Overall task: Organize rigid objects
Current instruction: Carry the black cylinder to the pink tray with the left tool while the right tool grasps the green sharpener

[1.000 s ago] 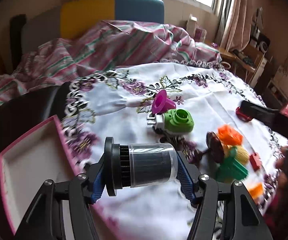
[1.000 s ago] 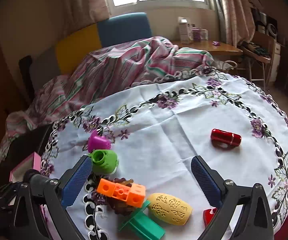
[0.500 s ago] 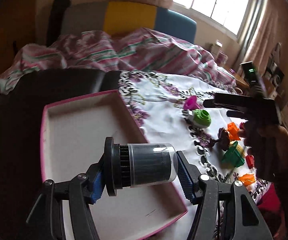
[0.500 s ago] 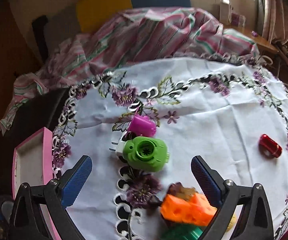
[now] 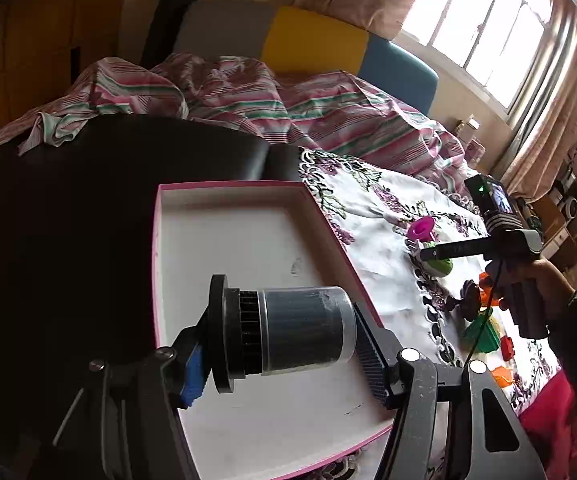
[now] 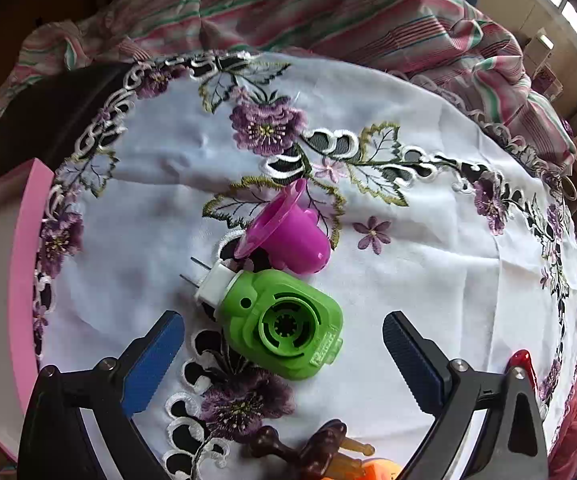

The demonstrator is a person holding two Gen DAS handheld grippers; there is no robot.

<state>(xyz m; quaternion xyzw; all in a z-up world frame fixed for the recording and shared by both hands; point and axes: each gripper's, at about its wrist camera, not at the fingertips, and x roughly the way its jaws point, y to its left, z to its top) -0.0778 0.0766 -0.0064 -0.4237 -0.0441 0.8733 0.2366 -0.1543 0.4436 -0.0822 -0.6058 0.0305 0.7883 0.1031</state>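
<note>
The left tool (image 5: 284, 344) gripped a dark cylinder with a clear cap (image 5: 288, 336) sideways between its pads, low in the left wrist frame, hanging over the pink-rimmed white box (image 5: 248, 240), whose visible floor was bare. In the right wrist view the right tool (image 6: 284, 344) stood wide, nothing between its blue pads, above a green plug-in device (image 6: 284, 324) lying at centre frame on the embroidered white cloth (image 6: 428, 280) over the surface. A magenta cup (image 6: 292, 240) lay tipped on its side, touching the device's upper edge.
</note>
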